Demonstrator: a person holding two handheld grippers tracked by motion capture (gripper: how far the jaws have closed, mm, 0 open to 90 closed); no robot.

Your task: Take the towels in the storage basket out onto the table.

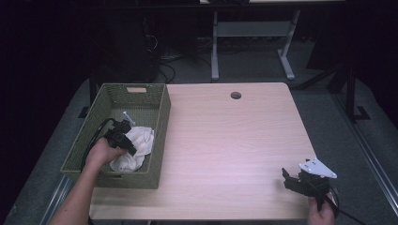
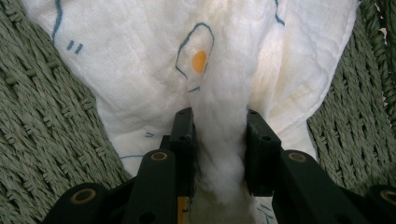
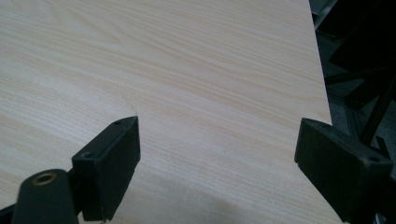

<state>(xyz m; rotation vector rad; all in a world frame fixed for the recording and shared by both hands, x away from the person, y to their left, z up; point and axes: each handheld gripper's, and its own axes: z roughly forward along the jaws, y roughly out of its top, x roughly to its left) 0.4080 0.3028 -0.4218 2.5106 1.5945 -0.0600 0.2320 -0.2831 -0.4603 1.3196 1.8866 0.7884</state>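
This looks like a lab or test room: dark surroundings, a plain light-wood bench [image 1: 244, 136] with a cable hole [image 1: 235, 95], grey carpet [image 1: 324, 112], loose cables [image 1: 164, 65] on the floor, and another desk's white metal legs [image 1: 215, 47] behind.

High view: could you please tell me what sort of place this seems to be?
Probably a lab or workshop: a bare wooden table in a dark room, cables on the grey floor behind, another desk frame beyond.
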